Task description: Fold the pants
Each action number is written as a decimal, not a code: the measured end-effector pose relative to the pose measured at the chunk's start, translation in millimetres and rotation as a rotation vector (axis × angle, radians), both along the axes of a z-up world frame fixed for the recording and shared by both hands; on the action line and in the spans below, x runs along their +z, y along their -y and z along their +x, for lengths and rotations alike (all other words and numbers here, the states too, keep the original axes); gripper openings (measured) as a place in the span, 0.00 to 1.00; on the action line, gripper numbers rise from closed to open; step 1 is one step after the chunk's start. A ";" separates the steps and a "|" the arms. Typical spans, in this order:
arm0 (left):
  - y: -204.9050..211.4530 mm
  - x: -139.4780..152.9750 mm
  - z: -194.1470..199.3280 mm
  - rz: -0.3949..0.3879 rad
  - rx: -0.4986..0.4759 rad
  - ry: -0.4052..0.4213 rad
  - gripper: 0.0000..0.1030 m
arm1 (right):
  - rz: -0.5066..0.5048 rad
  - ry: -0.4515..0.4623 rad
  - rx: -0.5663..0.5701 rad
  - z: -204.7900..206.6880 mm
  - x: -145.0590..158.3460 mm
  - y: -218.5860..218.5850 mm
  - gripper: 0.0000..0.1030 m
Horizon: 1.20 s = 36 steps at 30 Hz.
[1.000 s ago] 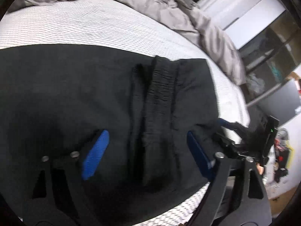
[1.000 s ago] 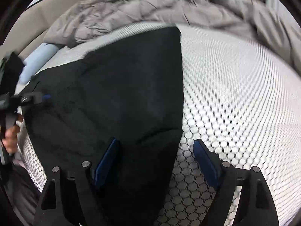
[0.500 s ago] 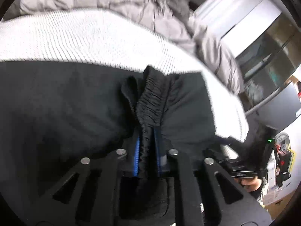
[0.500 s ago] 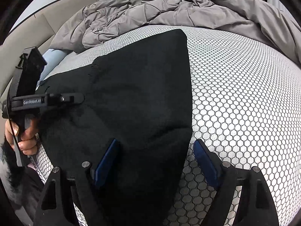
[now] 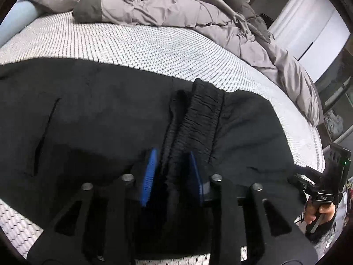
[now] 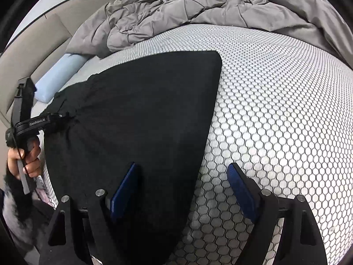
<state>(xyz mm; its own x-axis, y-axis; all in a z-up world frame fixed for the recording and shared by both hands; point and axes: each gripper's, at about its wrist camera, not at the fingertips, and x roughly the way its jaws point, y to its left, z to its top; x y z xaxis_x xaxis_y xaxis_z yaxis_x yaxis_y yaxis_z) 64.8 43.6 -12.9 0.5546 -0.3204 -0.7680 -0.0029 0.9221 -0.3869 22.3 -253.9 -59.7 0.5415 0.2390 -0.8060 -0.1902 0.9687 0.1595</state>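
left tool (image 5: pixel 172 174): we have just eased our jaws apart, waistband (image 5: pixel 198 123) between them, seemingly unpinched | right tool (image 6: pixel 183 190): we hold it wide, straddling the pants (image 6: pixel 136 119) edge, gripping nothing | pants flat on bed (image 6: pixel 275 101) | risk: lifting now drops the bunched waistband, skewing the fold
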 end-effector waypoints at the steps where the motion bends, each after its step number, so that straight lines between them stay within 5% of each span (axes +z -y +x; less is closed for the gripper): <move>1: -2.1 3.4 -2.7 -0.004 0.000 0.015 0.33 | 0.026 -0.005 0.012 -5.5 2.7 3.1 0.82; 5: -0.9 25.6 -10.6 0.006 -0.012 0.080 0.44 | 0.050 -0.006 0.076 -32.1 6.8 9.9 0.82; 10: 9.9 44.6 -17.0 0.041 -0.002 0.115 0.53 | -0.116 -0.007 0.165 -63.5 -7.7 7.1 0.81; 14: 34.3 48.9 -17.1 0.031 -0.044 0.111 0.53 | -0.008 0.039 0.149 -67.8 11.2 20.1 0.82; 18: 93.2 45.6 -28.1 0.033 -0.180 0.131 0.56 | 0.160 0.040 0.069 -40.3 17.1 24.1 0.82; 25: 218.5 25.4 -67.1 0.205 -0.515 0.164 0.61 | 0.192 -0.055 0.014 3.4 -2.1 7.6 0.81; 29: 250.0 3.3 -79.5 0.395 -0.542 0.163 0.70 | 0.159 -0.032 0.015 -5.5 0.0 12.0 0.65; 30: 252.4 2.0 -80.9 0.414 -0.540 0.171 0.71 | 0.138 -0.021 0.014 -10.1 -0.8 12.5 0.53; 33: 250.4 0.6 -79.3 0.383 -0.532 0.152 0.72 | 0.110 -0.013 0.007 -3.0 -5.7 9.6 0.42; 36: 250.9 -0.6 -81.5 0.380 -0.538 0.152 0.73 | 0.208 -0.033 -0.038 25.7 -0.7 29.2 0.35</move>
